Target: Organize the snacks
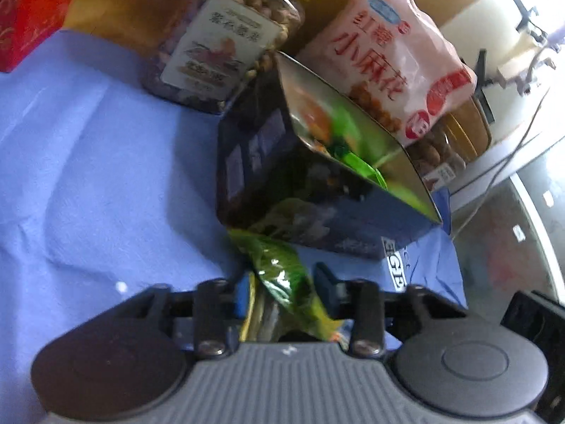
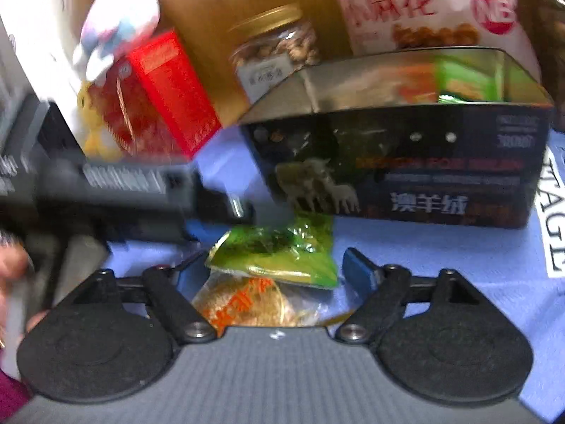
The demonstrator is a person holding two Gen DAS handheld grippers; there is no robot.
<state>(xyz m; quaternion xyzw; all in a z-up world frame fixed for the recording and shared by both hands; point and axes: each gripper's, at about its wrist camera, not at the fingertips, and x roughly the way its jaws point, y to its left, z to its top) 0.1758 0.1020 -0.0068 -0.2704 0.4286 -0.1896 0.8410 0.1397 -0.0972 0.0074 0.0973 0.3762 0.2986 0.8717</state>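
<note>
An open dark box (image 1: 317, 190) with silver lining stands on the blue cloth; it holds green and orange snack packets (image 2: 466, 81). My left gripper (image 1: 282, 282) is shut on a green snack packet (image 1: 282, 268) just in front of the box. In the right wrist view that green packet (image 2: 282, 251) lies between my right gripper's fingers, with an orange-printed packet (image 2: 247, 304) beneath it. My right gripper (image 2: 268, 265) is open around them. The left gripper's body (image 2: 123, 183) reaches in from the left.
A jar of nuts (image 1: 226, 35) with a gold lid and a pink snack bag (image 1: 392, 53) stand behind the box. A red box (image 2: 159, 95) and a plush toy (image 2: 116, 24) are at the left. The cloth's right edge (image 1: 452, 247) drops to the floor.
</note>
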